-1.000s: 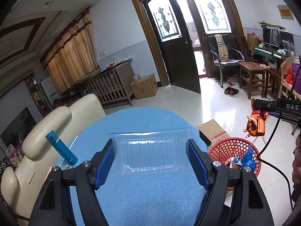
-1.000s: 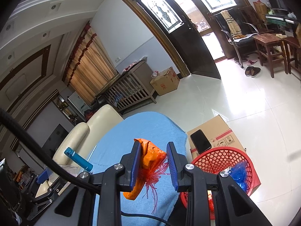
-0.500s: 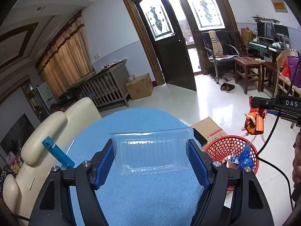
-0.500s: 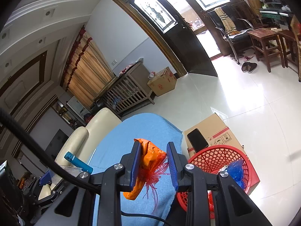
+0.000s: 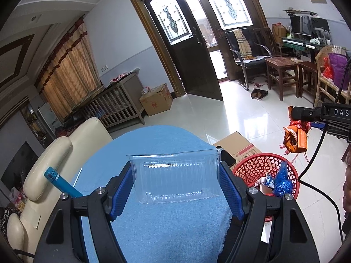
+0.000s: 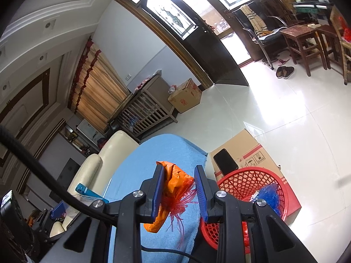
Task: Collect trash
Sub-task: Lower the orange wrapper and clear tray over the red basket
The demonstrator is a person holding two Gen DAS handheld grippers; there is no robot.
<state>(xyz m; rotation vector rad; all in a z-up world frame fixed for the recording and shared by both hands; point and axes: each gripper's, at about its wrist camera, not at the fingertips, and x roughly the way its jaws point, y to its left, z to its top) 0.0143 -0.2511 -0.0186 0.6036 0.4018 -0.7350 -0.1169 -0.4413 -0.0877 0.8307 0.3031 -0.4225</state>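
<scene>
My left gripper [image 5: 176,182] is shut on a clear plastic container [image 5: 175,176] and holds it above the blue-covered table [image 5: 153,225]. My right gripper [image 6: 179,191] is shut on an orange wrapper with red ribbon [image 6: 173,194], held in the air above the table's right side; the wrapper also shows in the left wrist view [image 5: 295,139]. The red trash basket [image 5: 266,168] stands on the floor right of the table with blue and other trash inside; it also shows in the right wrist view [image 6: 248,183].
A teal bottle [image 5: 62,184] stands at the table's left side by a cream sofa [image 5: 54,155]. A cardboard box [image 6: 243,153] with a black phone [image 6: 225,162] on it sits behind the basket. Chairs and stools stand at the far right.
Both grippers have risen slightly and tilted, keeping their loads. The basket and box sit a little lower in both views.
</scene>
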